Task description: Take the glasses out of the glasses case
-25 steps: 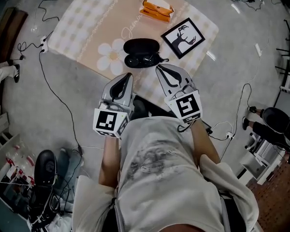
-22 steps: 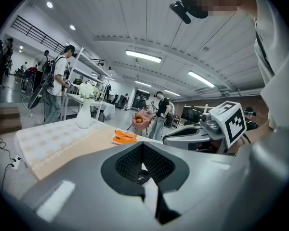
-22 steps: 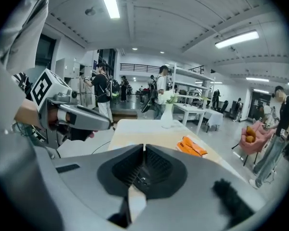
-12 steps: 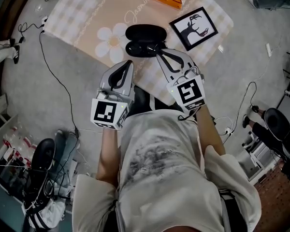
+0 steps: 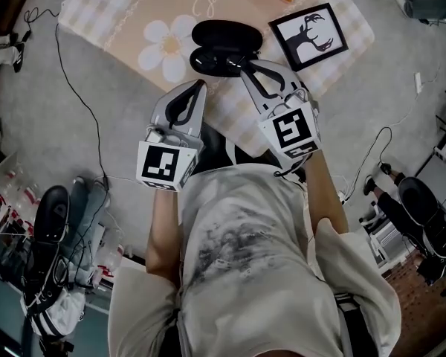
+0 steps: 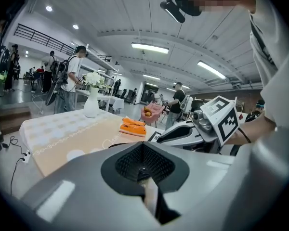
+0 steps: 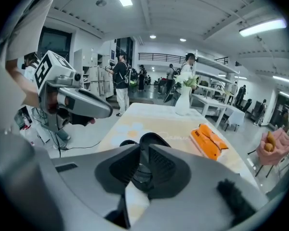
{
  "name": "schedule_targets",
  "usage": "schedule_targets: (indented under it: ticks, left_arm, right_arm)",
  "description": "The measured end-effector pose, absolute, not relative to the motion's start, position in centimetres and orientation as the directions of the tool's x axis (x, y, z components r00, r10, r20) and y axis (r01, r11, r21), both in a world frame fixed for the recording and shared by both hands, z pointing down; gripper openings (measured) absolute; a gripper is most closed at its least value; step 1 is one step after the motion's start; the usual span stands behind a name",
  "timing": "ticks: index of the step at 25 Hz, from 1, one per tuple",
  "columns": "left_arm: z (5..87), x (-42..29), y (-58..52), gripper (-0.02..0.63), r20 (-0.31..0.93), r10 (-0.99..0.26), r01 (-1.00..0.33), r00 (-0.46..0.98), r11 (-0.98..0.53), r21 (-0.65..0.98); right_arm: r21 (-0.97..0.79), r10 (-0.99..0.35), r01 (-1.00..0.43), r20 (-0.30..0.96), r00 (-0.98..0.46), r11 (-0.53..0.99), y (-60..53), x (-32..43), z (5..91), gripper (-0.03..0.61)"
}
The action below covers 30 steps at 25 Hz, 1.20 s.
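The left gripper (image 6: 144, 146) hangs over the near edge of the table (image 5: 134, 21), its jaws pressed together on nothing. Just ahead of its tips and a little to their right lies the open glasses case (image 5: 225, 44). The glasses (image 5: 219, 63) seem to sit in its nearer half, dark on dark and hard to make out. The right gripper (image 7: 143, 148) points straight at the case, jaws a narrow slit apart and empty, tips just short of it. Beyond to its right lies a framed picture (image 5: 309, 36).
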<state>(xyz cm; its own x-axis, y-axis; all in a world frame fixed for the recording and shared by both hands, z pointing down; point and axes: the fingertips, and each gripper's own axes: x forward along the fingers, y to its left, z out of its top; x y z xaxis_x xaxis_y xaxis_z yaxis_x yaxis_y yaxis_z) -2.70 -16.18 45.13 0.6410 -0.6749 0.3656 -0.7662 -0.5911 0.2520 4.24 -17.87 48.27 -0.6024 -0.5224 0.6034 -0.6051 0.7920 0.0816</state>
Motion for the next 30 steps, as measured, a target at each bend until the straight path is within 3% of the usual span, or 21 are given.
schedule_targets:
  ticks: [1, 30]
  left_arm:
    - [45.3, -2.6, -16.2, 0.005, 0.369, -0.674, -0.767, 0.64, -0.589, 0.254]
    - [49.3, -2.8, -16.9, 0.005, 0.42, -0.66, -0.782, 0.623, -0.531, 0.325]
  right_arm:
    - [0.08, -0.512, -0.596, 0.61, -0.604, 0.799, -17.9, 4.2, 48.5, 0.067]
    - [0.053, -0.246, -0.335, 0.788, -0.565, 0.941, -18.0, 0.9, 55.6, 0.086]
